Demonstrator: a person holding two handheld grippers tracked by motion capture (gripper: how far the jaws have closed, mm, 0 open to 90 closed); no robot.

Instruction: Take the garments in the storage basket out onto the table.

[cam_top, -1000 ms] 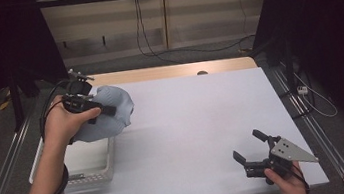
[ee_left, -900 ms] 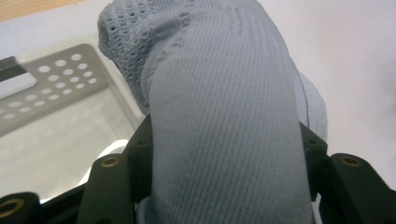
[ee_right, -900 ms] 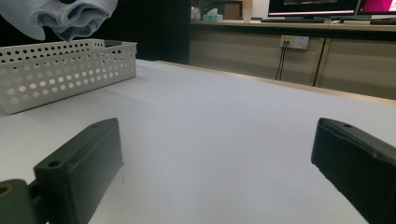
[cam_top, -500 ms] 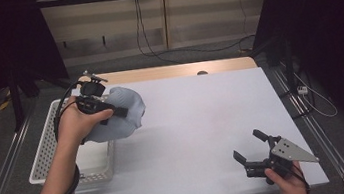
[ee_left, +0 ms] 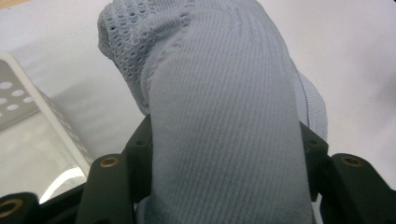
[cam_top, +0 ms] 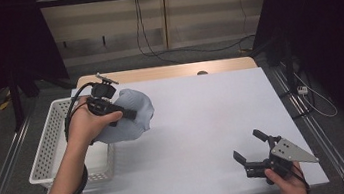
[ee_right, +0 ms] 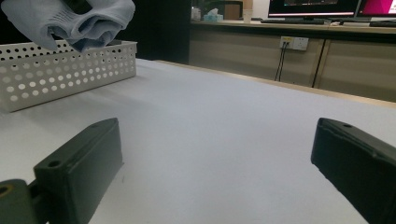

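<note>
A light blue knitted cloth hangs bunched from my left gripper, which is shut on it above the left part of the white table. In the left gripper view the cloth fills the space between the two black jaws and drapes forward over them. From the right gripper view the cloth hangs in the air above the basket. Near the table's front right corner my right gripper rests low, open, with nothing between its jaws.
A white perforated basket stands at the table's left edge, just beside and under the left hand. A wooden strip runs along the far edge. Cables trail on the floor beyond the table.
The left hand has carried the cloth to the right, from over the basket to over the table's left part, sinking a little. The right gripper has stayed put.
</note>
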